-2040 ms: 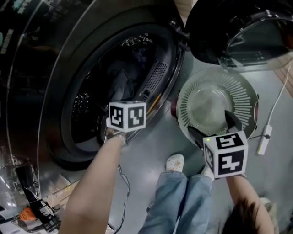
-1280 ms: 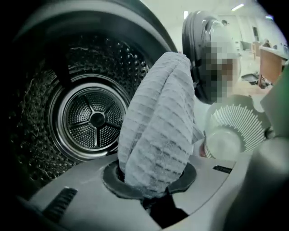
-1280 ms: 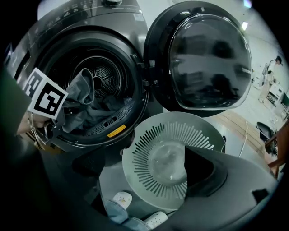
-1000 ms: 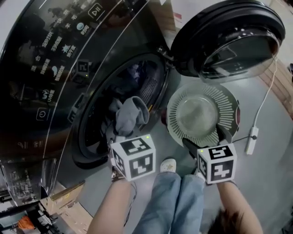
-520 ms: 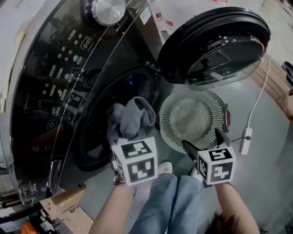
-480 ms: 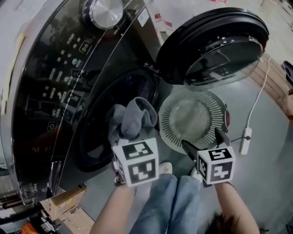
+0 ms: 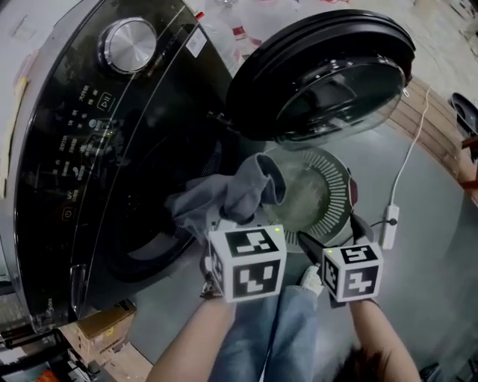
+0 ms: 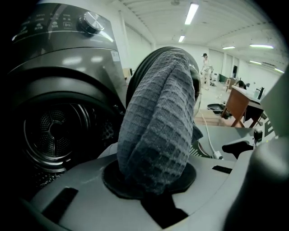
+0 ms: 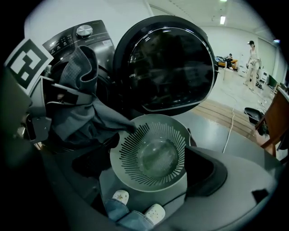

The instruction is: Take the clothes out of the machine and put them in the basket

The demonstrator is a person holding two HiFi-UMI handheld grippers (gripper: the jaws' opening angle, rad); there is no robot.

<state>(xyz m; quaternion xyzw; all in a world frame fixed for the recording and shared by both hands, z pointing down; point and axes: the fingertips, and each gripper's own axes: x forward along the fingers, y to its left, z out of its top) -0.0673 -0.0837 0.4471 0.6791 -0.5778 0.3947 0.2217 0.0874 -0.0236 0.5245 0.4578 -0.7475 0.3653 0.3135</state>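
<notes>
Two hand-held grippers work at an open front-loading machine [image 7: 89,149]. Left gripper [image 8: 151,189]: jaws clamped on one end of a grey ribbed garment [image 7: 243,186]. The cloth stands up from the pads in a thick fold and trails back toward the machine's mouth. It is out of the drum [image 8: 53,131] and held up near the machine-side rim of the basket [image 7: 337,195], not over its middle. Gripping near the cloth's end probably lets the rest drag free of the opening without snagging. Right gripper [image 7: 328,230]: jaws apart and empty, held above the basket's near rim, apparently to stay clear of the garment. Basket: pale, slotted and empty, on the floor [image 7: 426,254] under the swung-open door [image 7: 321,74], near enough to the opening for a short carry. The person's shoes [image 9: 156,212] stand just beside it. Floor: smooth grey, crossed by a white cable [image 7: 399,168]. Room beyond: a large hall with ceiling strip lights [image 8: 191,12], a wooden desk [image 8: 239,97], and people far off.
</notes>
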